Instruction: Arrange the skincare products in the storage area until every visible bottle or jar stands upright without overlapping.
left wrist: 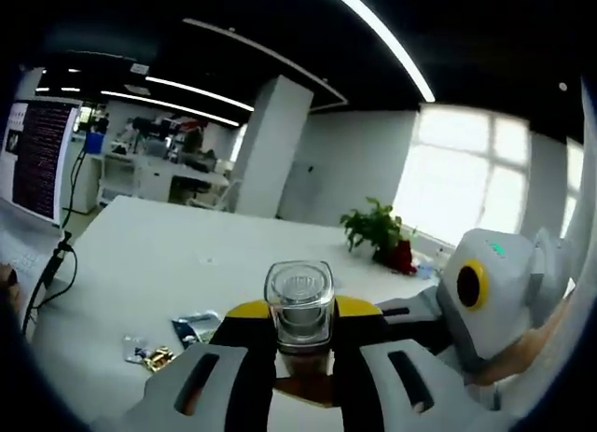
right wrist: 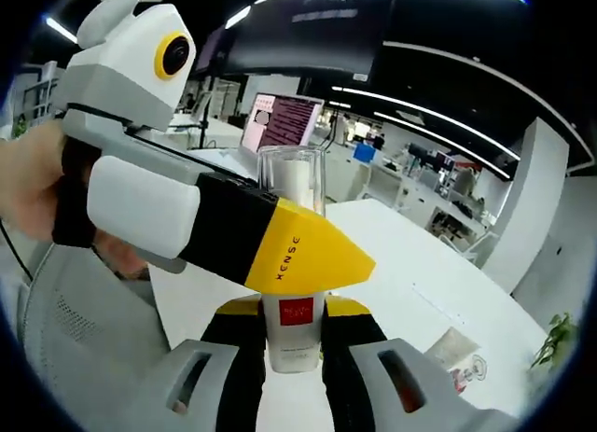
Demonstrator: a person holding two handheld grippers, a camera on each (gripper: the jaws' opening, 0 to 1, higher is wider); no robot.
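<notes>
Clear-capped, slippery bottle (right wrist: 293, 306): my left claw (right wrist: 308, 259) and right claw (right wrist: 291, 376) both pinch its white body; I'd grip mid-body.

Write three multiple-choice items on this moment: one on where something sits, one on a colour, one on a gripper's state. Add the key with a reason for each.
1. Where is the potted plant?
A. At the white table's far edge near the window
B. Between the left gripper's jaws
C. On the floor

2. What colour is the label on the white bottle?
A. Blue
B. Red
C. Green

3. What is the left gripper doing?
A. Open over the table
B. Shut on nothing
C. Shut on the clear-capped bottle

Key: 1 A, its leaves stand against the bright window; 2 B, a red patch faces the right gripper view; 3 C, both jaws press the bottle's sides.
</notes>
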